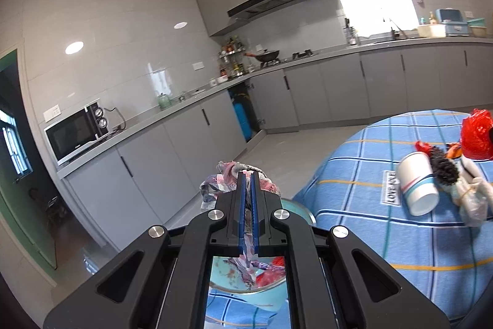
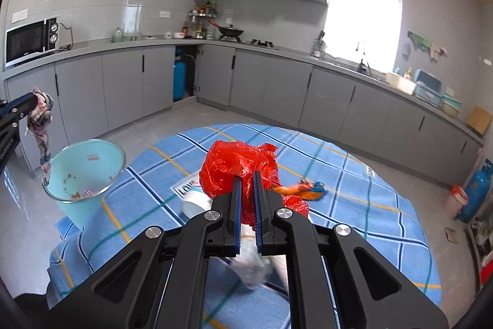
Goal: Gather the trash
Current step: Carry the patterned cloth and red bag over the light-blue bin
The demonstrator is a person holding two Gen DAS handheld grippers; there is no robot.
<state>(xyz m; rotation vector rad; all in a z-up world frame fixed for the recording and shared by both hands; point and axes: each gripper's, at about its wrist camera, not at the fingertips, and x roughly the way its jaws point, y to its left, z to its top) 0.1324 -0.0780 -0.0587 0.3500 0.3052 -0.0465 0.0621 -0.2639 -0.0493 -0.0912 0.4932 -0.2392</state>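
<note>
The left tool (image 1: 248,174) is clamped nearly closed on a crumpled wrapper (image 1: 226,185) printed in pink, white and dark blue; the wrapper bunches out past the blue fingertips (image 1: 241,190) and a strip of it trails down beneath them. In the right wrist view the same wrapper (image 2: 41,119) hangs from the left tool (image 2: 29,104) above the near-left rim of the pale blue bin (image 2: 83,171), its lower end level with that rim. Small scraps lie inside the bin. The bin stands just beside the left edge of the round tabletop (image 2: 354,205), which is covered with a blue checked cloth.

The right tool (image 2: 246,174) is narrowed onto a red plastic bag (image 2: 237,165), its pads pressing the bag's lower folds while the rest puffs up above the fingertips. The bag is lifted clear of the cloth, to the right of the bin and over the middle of the tabletop.

On the cloth below the bag, a white paper cup (image 2: 197,199) lies on its side, its mouth turned toward the bin's side. Farther from the bin, an orange and blue scrap (image 2: 308,188) lies flat on the cloth. Directly under the right tool something pale and translucent is blurred; what it is cannot be told.
</note>
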